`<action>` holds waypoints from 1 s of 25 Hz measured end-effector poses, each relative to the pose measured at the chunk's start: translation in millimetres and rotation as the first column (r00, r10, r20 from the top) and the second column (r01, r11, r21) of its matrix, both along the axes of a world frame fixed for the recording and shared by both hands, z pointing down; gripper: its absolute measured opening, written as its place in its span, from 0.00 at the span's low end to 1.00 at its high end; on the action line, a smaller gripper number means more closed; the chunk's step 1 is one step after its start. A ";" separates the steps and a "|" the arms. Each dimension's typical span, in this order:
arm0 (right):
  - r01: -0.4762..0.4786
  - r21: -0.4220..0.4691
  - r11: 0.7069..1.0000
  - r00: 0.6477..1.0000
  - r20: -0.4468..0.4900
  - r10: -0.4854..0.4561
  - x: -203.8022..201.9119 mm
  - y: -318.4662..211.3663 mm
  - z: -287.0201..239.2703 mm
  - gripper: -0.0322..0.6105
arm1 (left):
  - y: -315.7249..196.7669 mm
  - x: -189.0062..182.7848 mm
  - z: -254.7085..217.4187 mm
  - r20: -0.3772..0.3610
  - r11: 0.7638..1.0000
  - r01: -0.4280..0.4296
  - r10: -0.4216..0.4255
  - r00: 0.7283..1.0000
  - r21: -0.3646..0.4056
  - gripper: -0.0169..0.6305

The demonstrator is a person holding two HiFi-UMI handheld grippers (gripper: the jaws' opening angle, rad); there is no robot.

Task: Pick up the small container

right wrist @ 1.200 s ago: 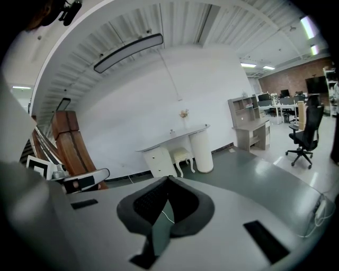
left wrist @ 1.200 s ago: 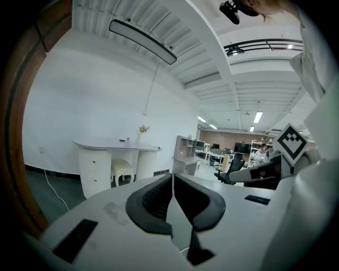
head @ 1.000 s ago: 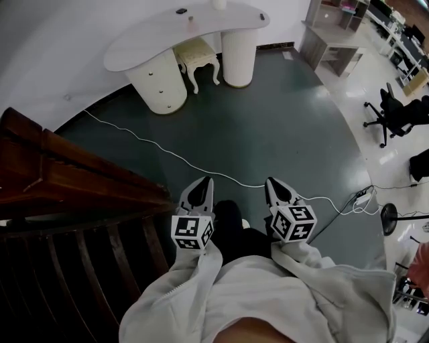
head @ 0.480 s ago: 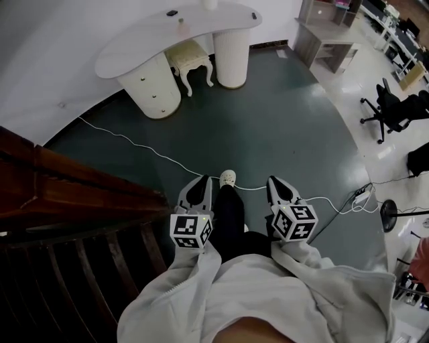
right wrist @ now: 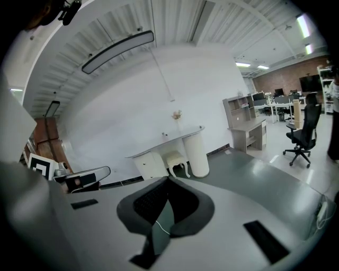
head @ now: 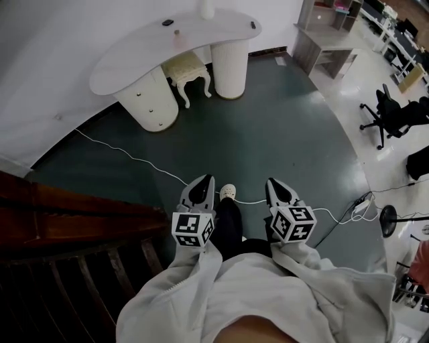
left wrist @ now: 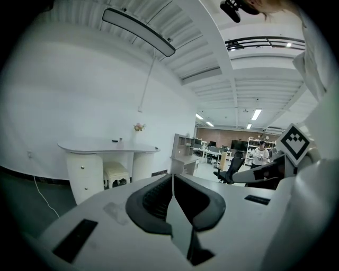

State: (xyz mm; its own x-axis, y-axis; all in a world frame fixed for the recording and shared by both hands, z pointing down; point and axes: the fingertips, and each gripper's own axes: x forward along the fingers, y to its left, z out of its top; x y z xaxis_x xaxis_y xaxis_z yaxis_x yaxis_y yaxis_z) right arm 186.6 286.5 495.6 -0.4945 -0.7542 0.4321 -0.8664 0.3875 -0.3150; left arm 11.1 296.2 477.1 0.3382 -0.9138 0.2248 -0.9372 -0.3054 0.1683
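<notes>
A small pale container point(head: 177, 32) stands on a white curved desk point(head: 134, 53) far ahead, against the wall. The left gripper view shows the container point(left wrist: 120, 140) as a tiny shape on the desk top point(left wrist: 90, 146); so does the right gripper view point(right wrist: 163, 135). My left gripper point(head: 201, 189) and right gripper point(head: 277, 190) are held side by side close to my body, well short of the desk. Both are shut with nothing between the jaws, as the left gripper point(left wrist: 172, 178) and right gripper point(right wrist: 168, 180) show in their own views.
A white stool point(head: 186, 67) sits under the desk, a vase point(head: 206, 8) on top. A white cable point(head: 134, 157) crosses the dark green floor. Dark wooden railing point(head: 67, 214) is at my left. A grey side desk point(head: 328, 47) and an office chair point(head: 395, 110) stand at the right.
The person has walked a little way towards the desk; a white shoe came into view between the grippers. The wooden railing has slid lower. Both grippers keep their pose.
</notes>
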 end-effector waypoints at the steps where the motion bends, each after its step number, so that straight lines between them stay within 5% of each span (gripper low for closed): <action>1: -0.002 0.001 1.000 1.000 0.002 0.002 -2.3 -9.0 -2.4 0.13 | -11.0 -1.7 -2.1 0.001 1.000 -0.005 0.005 1.000 0.000 0.06; 25: -0.108 0.030 0.994 0.994 0.008 0.108 -43.0 -185.7 -18.3 0.13 | -205.9 -42.1 -10.8 -0.008 0.993 -0.114 0.114 0.993 0.009 0.06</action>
